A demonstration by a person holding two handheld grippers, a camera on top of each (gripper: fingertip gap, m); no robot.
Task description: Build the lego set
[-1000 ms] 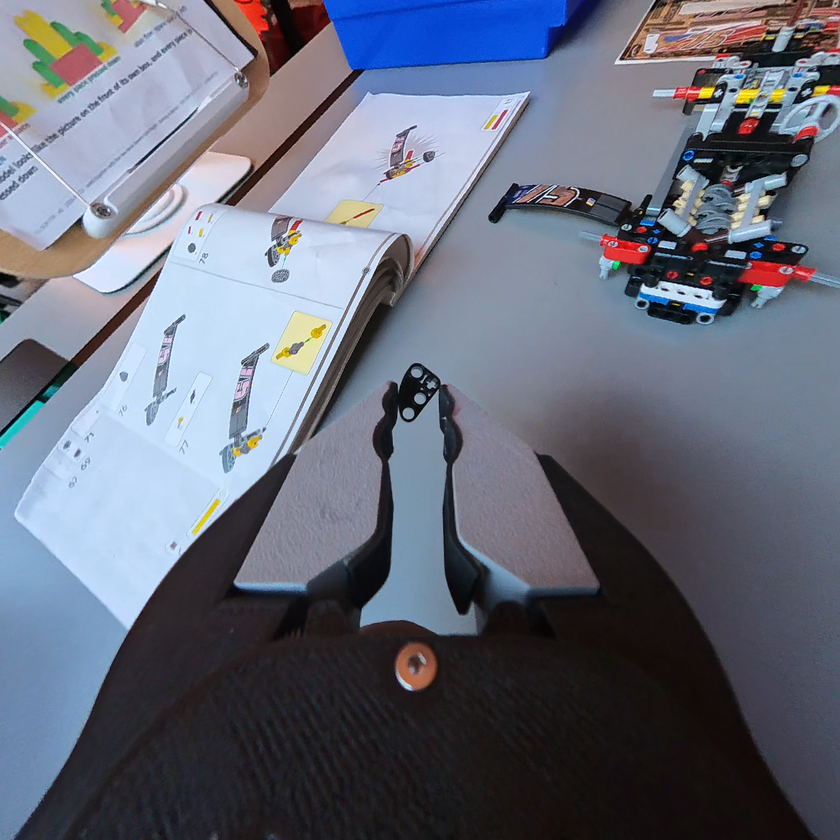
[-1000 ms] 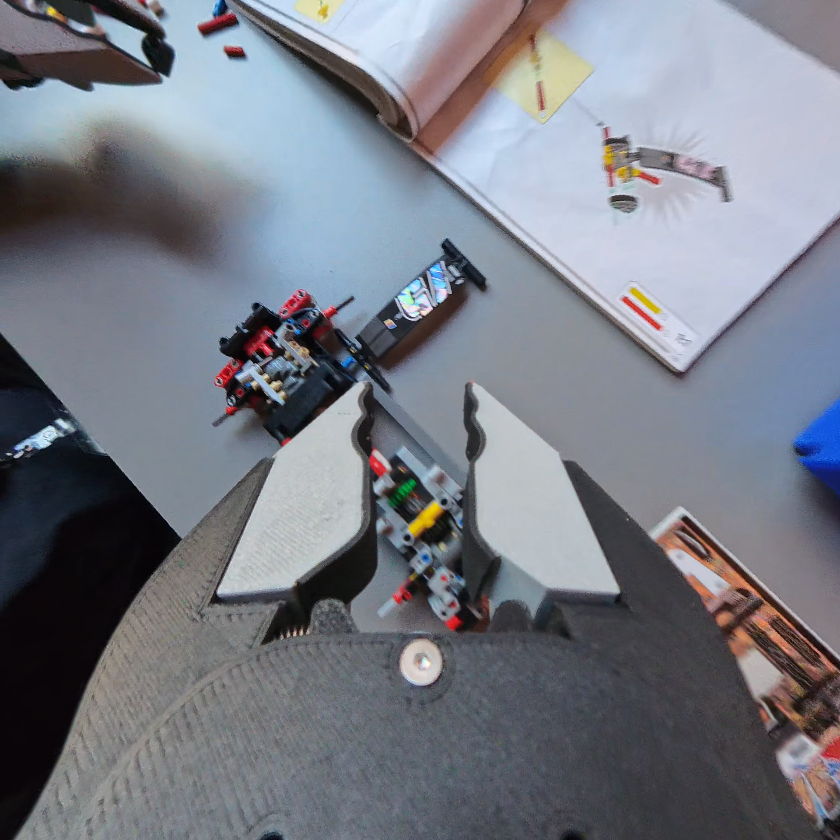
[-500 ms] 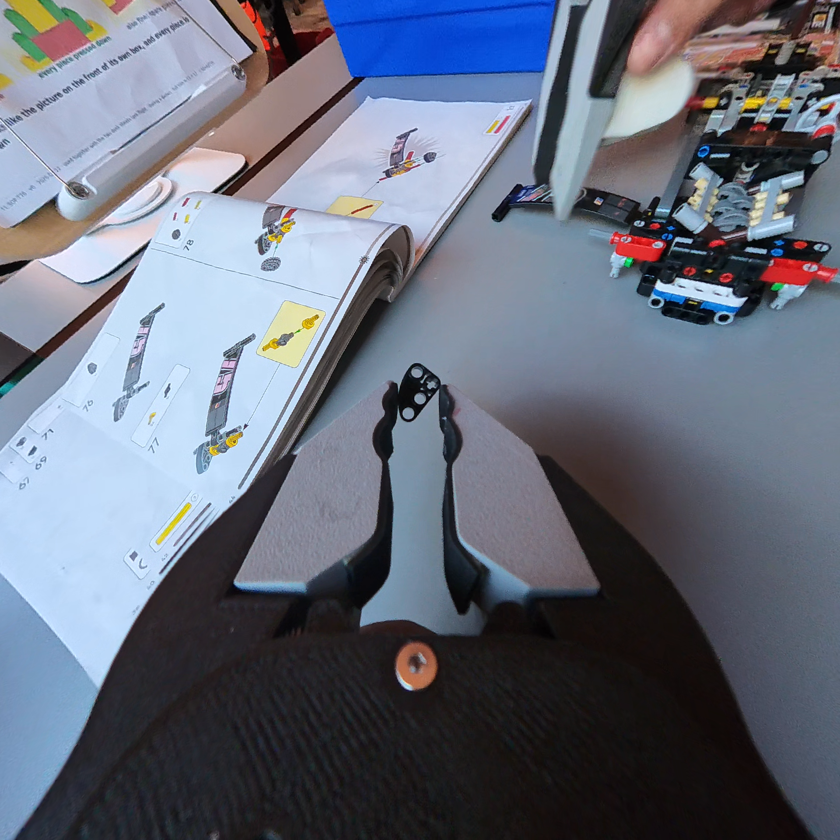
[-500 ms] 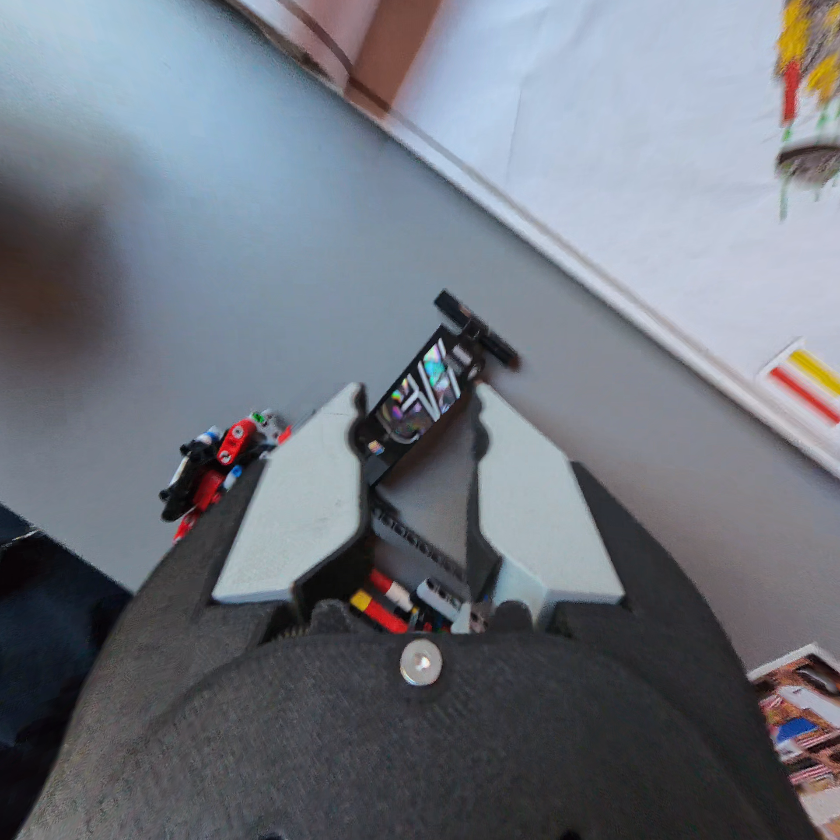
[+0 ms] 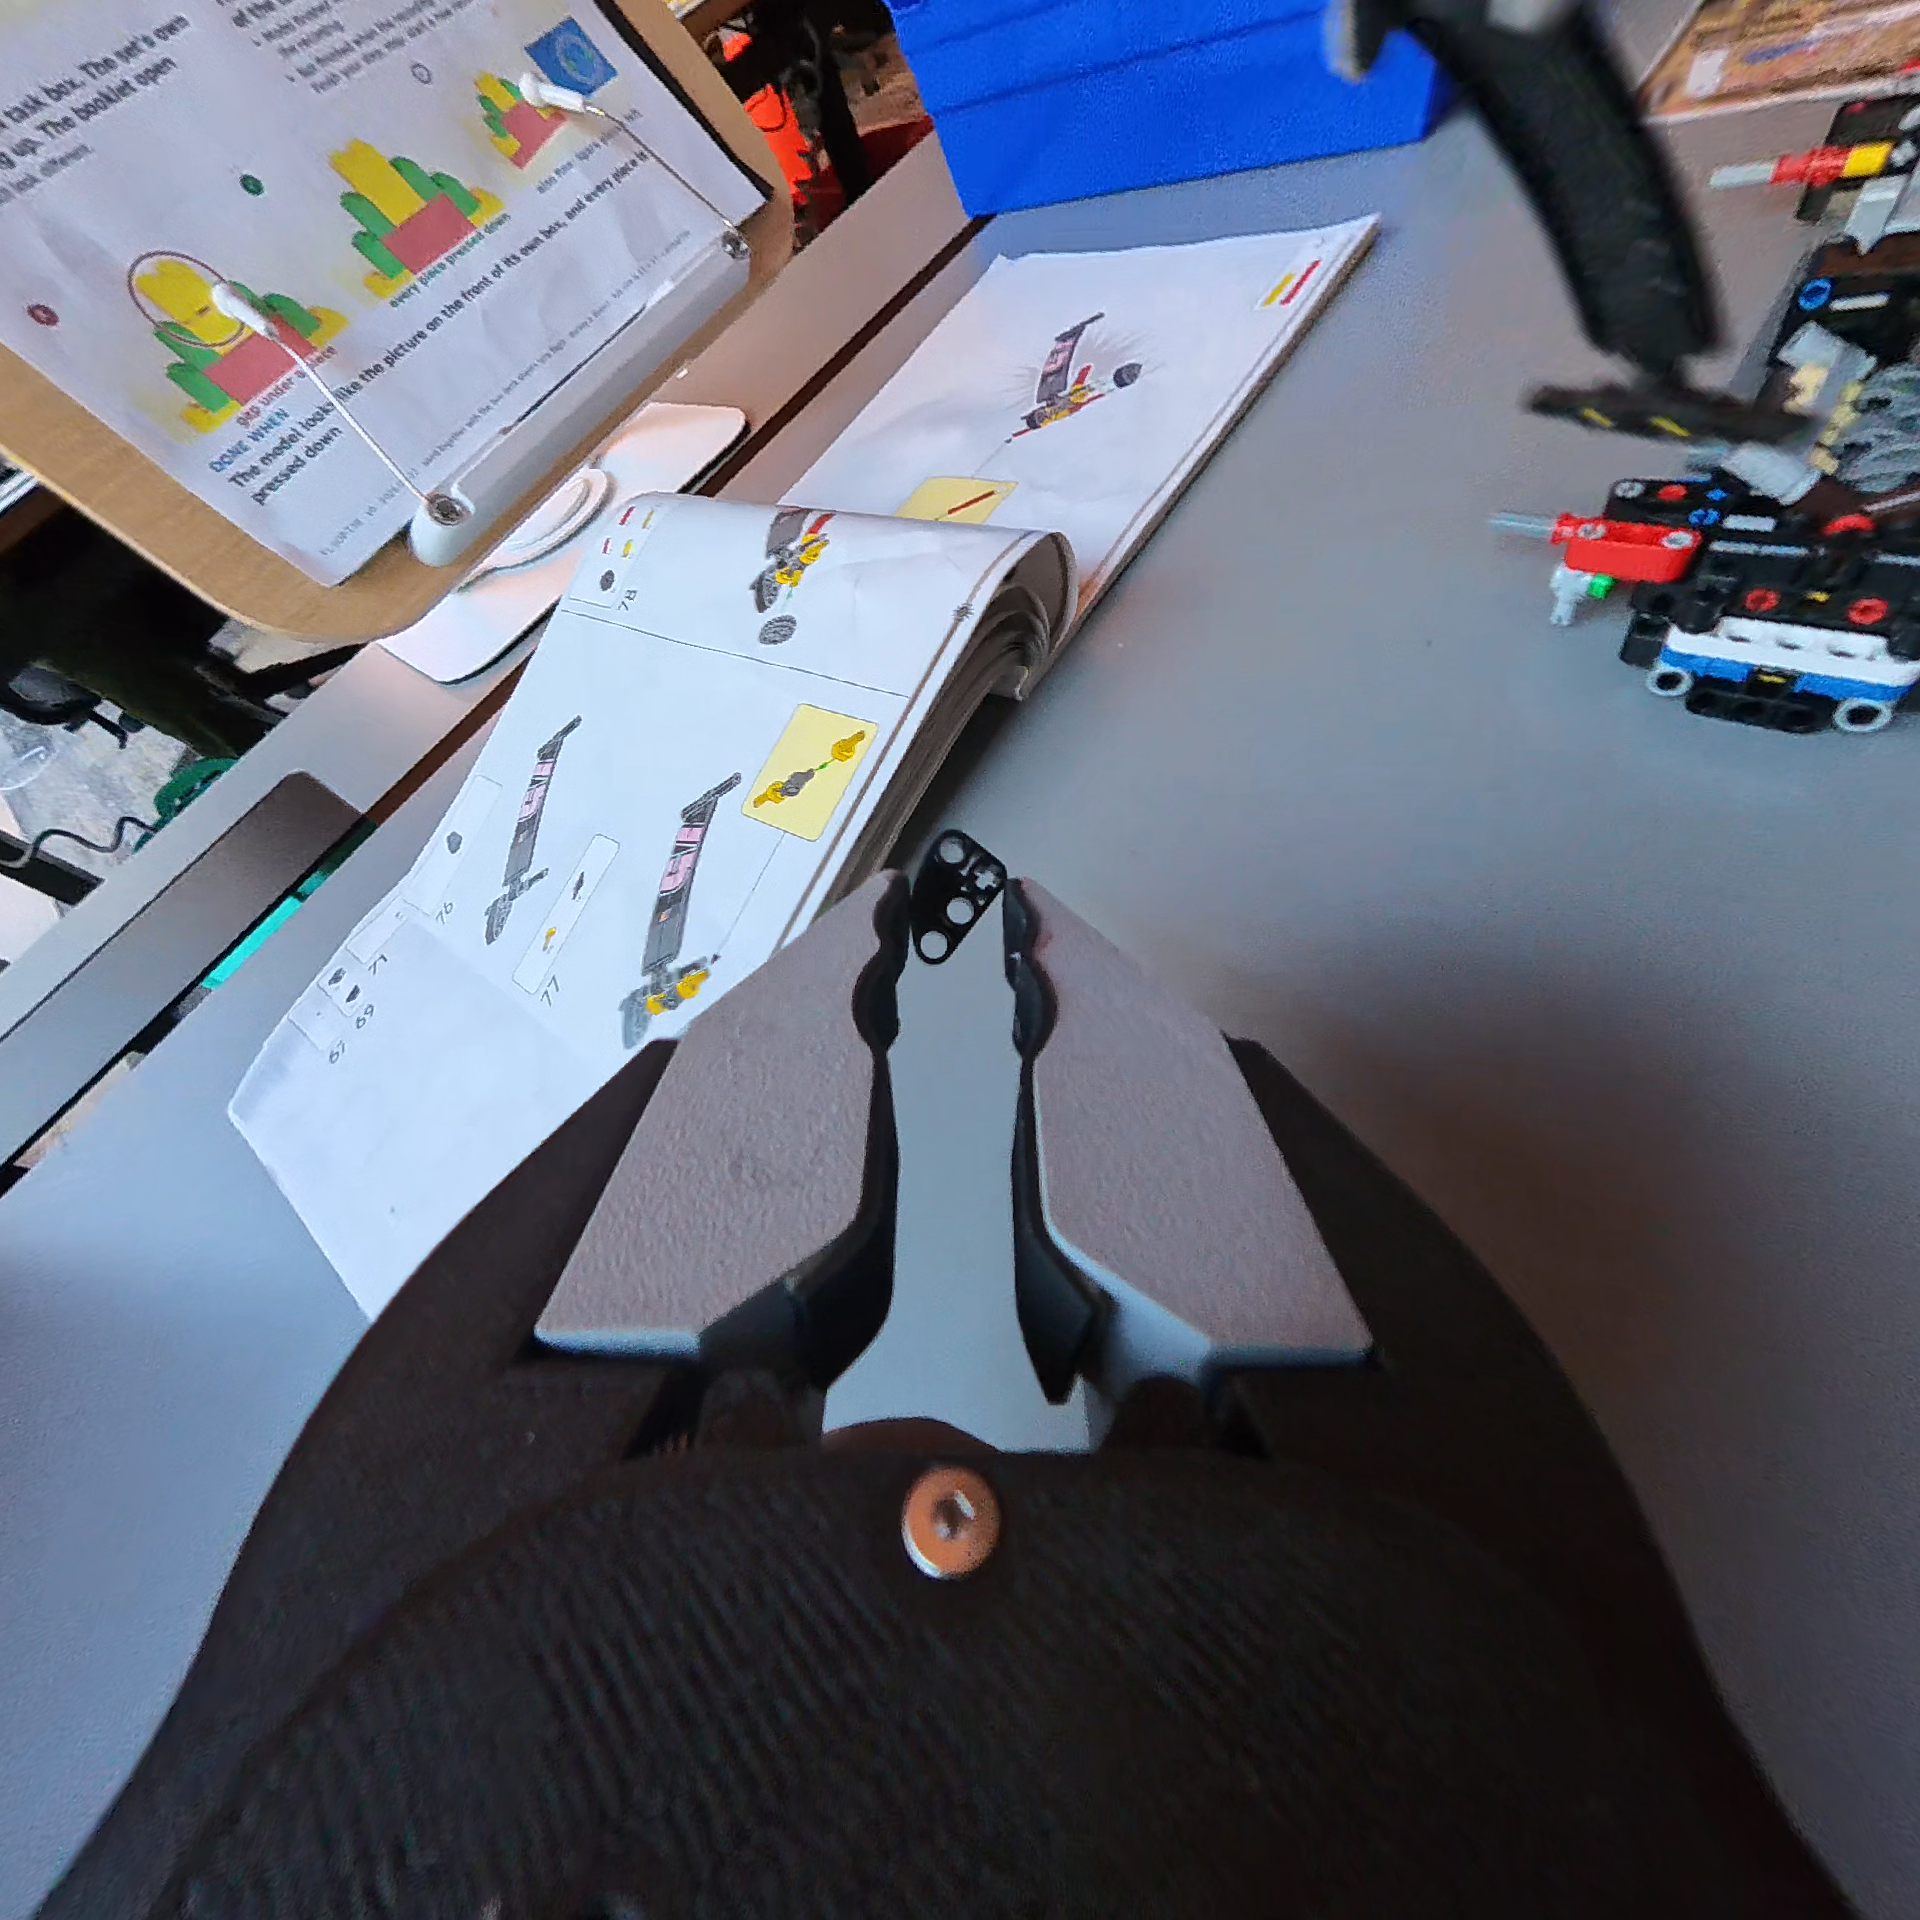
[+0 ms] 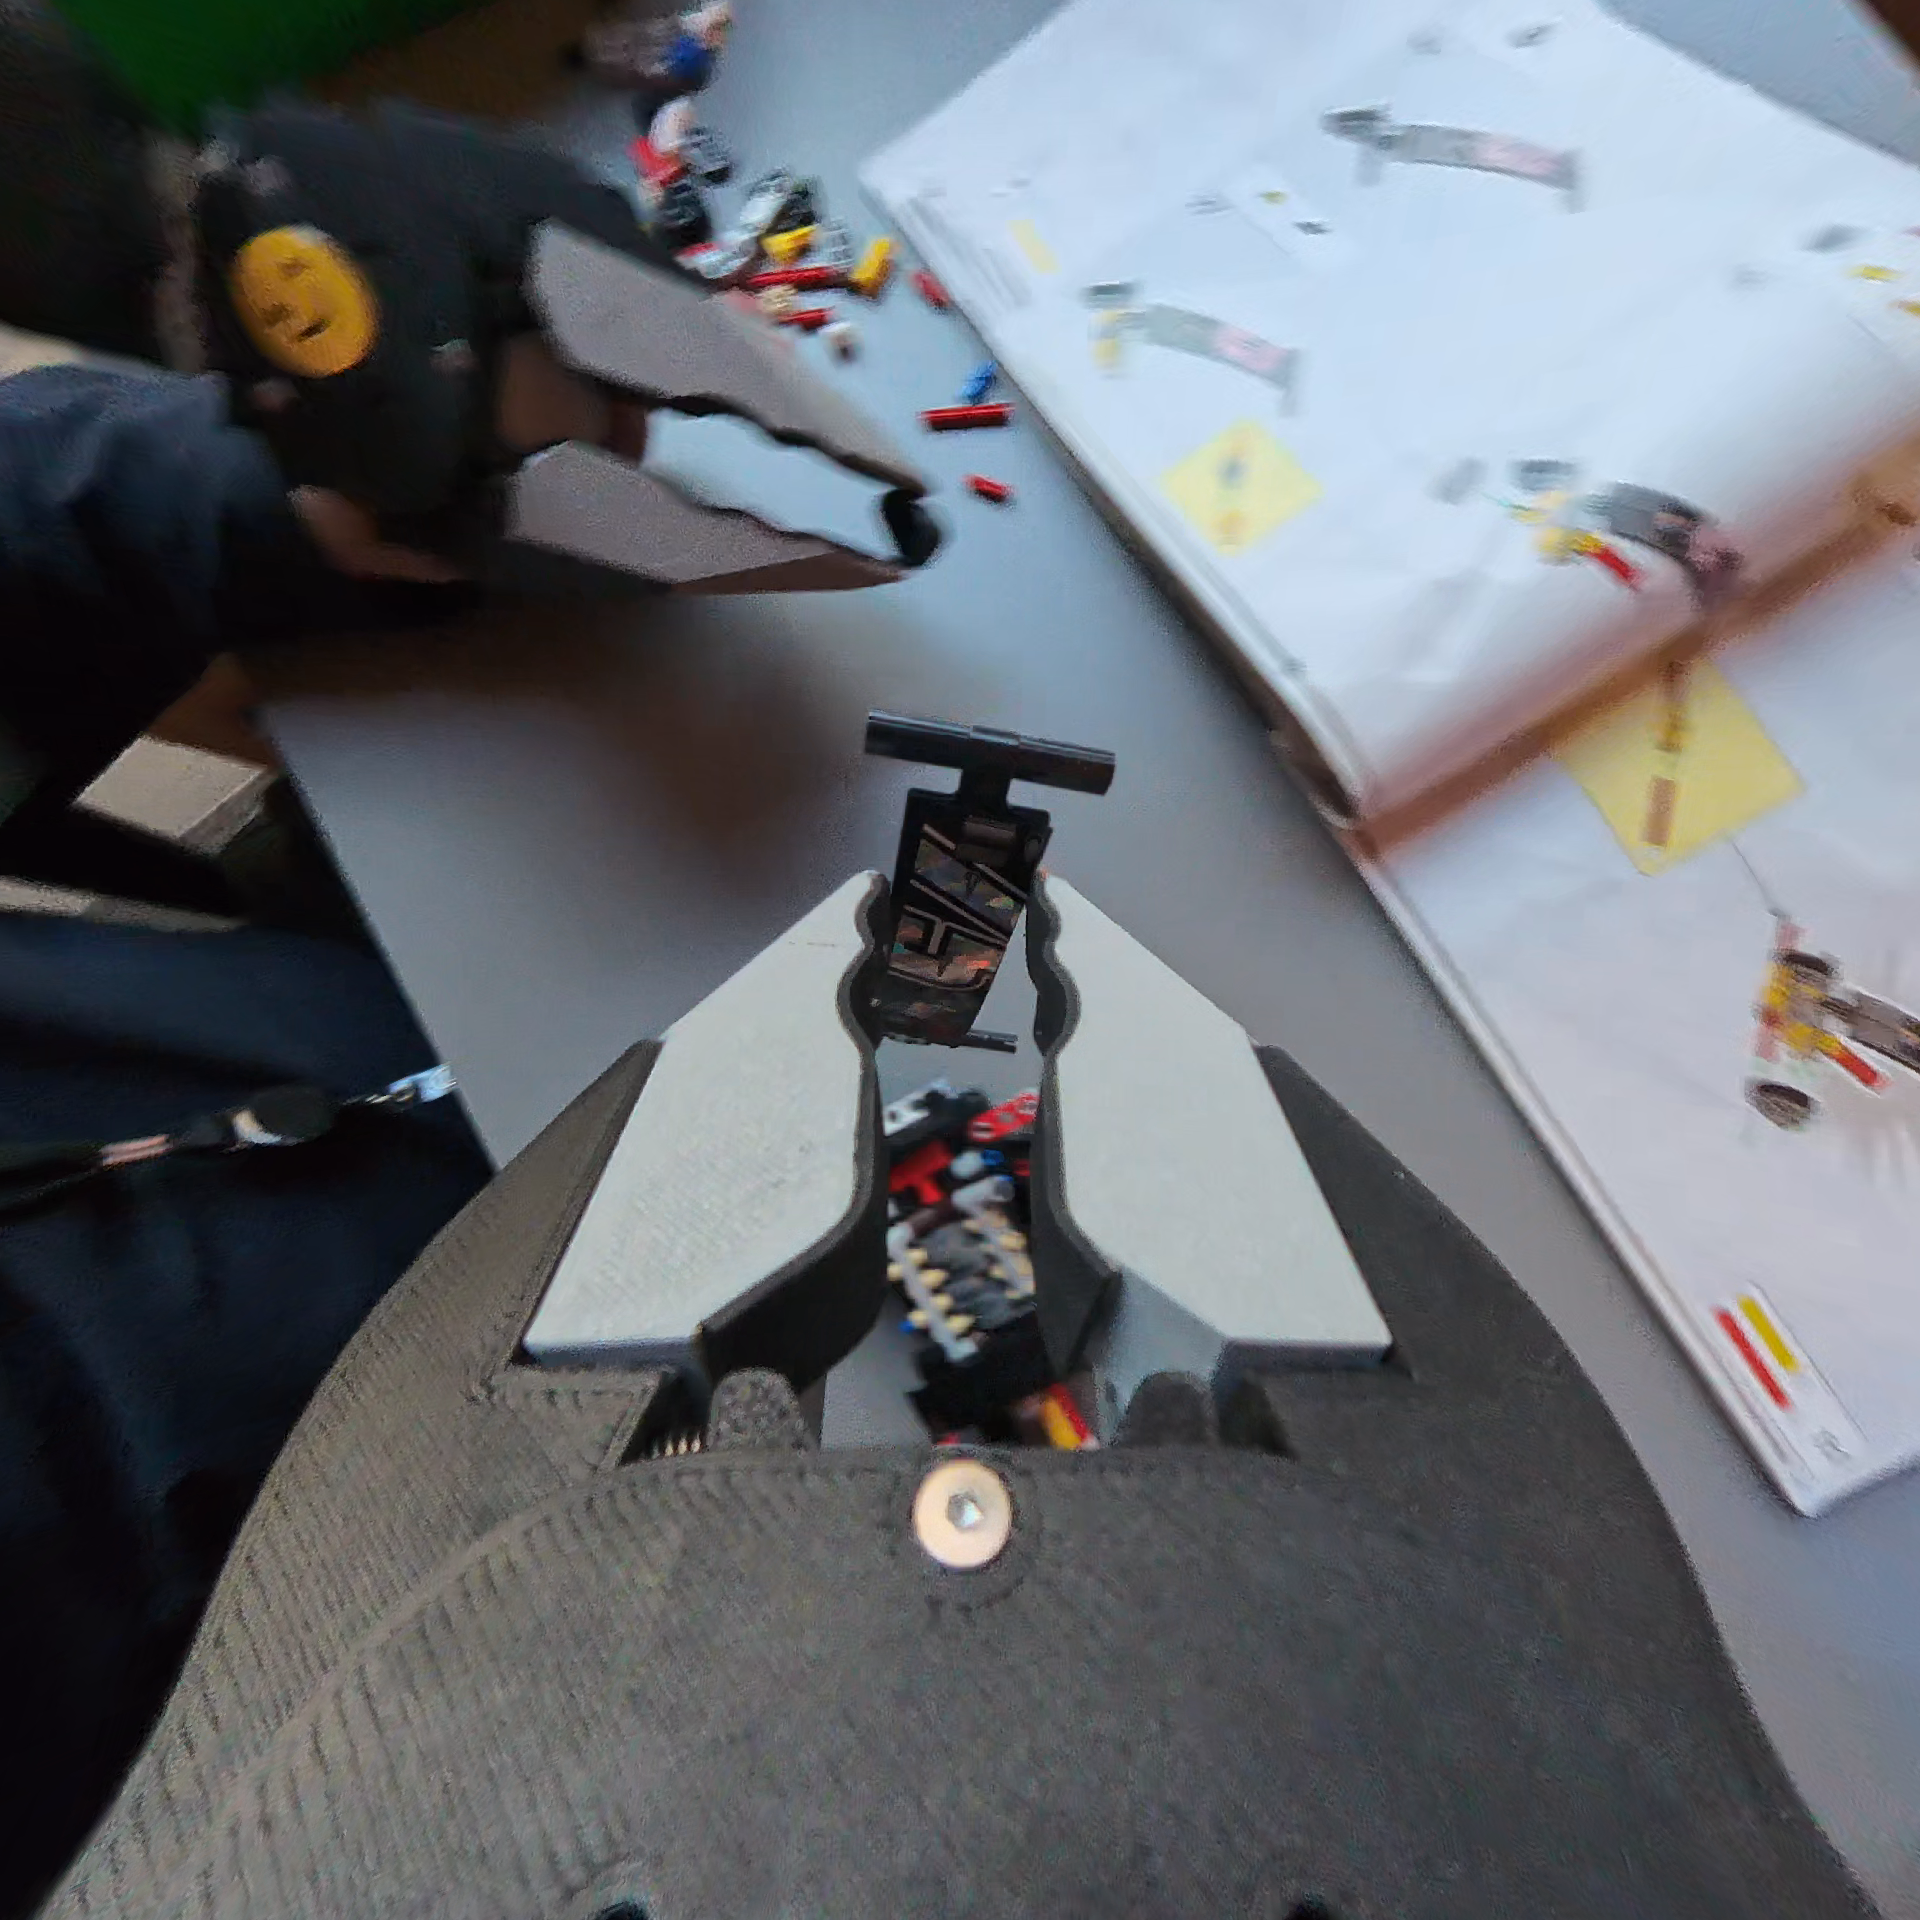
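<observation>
Your left gripper [image 5: 956, 902] pinches a small black holed plate [image 5: 954, 899] beside the open booklet [image 5: 665, 831]; your right gripper [image 6: 951, 914] clamps a black stickered panel [image 6: 961, 914] above the brick model [image 6: 961, 1247].

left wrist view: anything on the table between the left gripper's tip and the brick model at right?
Nothing. In the left wrist view that stretch of grey table is bare between the left gripper, shut on a small black plate, and the brick model.

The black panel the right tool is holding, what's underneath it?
Below the black panel, between the right tool's fingers, sits the brick model on the grey table. The fingers cover most of the model.
</observation>
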